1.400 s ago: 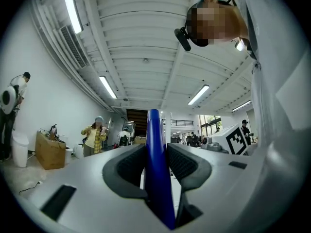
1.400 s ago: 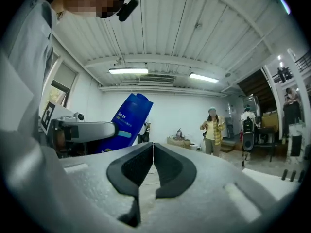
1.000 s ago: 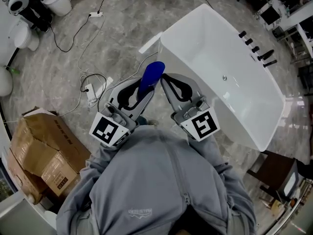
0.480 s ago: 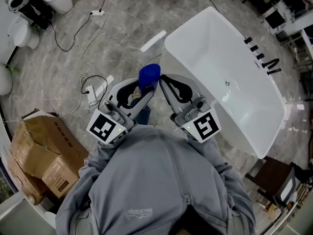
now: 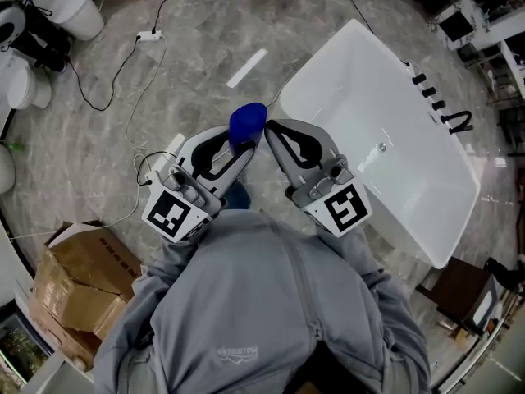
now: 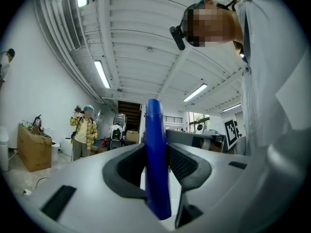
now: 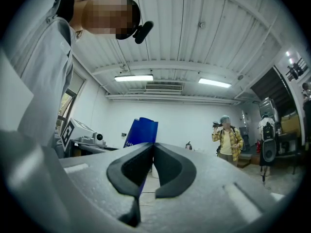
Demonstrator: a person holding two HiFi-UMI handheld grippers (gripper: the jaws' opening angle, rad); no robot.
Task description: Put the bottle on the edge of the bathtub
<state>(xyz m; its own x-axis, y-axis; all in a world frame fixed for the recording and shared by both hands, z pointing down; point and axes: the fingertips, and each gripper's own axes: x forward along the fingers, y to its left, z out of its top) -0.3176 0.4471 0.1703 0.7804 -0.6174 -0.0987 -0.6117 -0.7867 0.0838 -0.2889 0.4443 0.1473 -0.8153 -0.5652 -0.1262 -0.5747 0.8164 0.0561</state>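
Note:
A blue bottle is clamped between the jaws of my left gripper, standing up toward the head camera and held over the marble floor just left of the white bathtub. In the left gripper view the bottle rises between the black pads of the left gripper, which press on both its sides. My right gripper hangs right beside it, shut with nothing in it. In the right gripper view the right gripper has its tips touching, and the bottle shows behind them.
Black tap fittings line the tub's far rim. Cables and a power strip lie on the floor at left, and a cardboard box sits at lower left. White toilets stand at top left. A person in a yellow shirt stands across the room.
The bottle has tipped from slanted to nearly end-on toward the head camera. Both grippers stay close together, and the tub has slid a little to the right in view.

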